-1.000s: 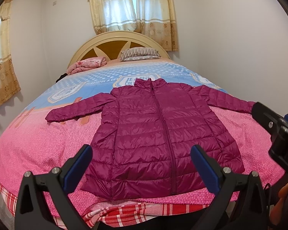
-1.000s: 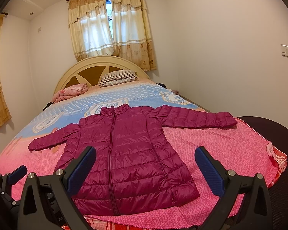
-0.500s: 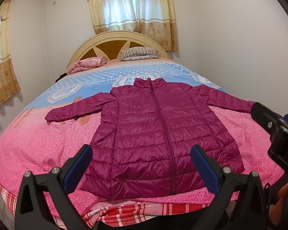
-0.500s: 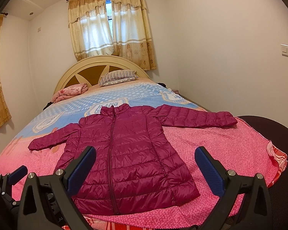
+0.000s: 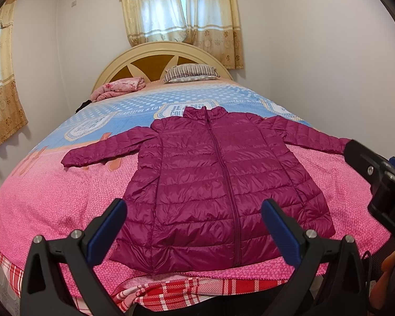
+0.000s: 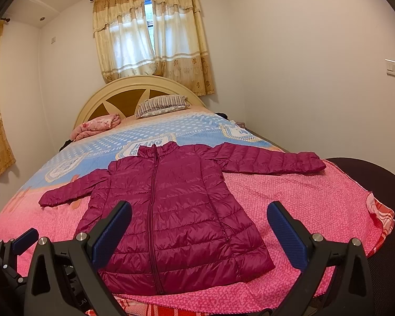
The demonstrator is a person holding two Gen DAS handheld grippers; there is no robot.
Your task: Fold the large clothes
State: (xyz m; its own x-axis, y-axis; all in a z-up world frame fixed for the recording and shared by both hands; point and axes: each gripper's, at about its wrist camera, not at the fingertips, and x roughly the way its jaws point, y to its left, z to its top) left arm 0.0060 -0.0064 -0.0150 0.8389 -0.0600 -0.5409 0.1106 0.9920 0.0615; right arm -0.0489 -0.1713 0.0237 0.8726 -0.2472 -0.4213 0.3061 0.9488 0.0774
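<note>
lying flat on a pink patterned bedspread [image 5: 52, 197], a zipped magenta quilted puffer jacket [image 5: 218, 184] spreads both sleeves; left gripper [image 5: 193, 226] and right gripper [image 6: 198, 227] hover released, jaws wide.

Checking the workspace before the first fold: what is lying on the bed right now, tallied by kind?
Puffer jacket, magenta, spread flat with sleeves out: 1
Striped pillow at the headboard: 1
Folded pink blanket beside it: 1
Total: 3 things on the bedspread.
Both grippers, left and right, are open and hold nothing.
</note>
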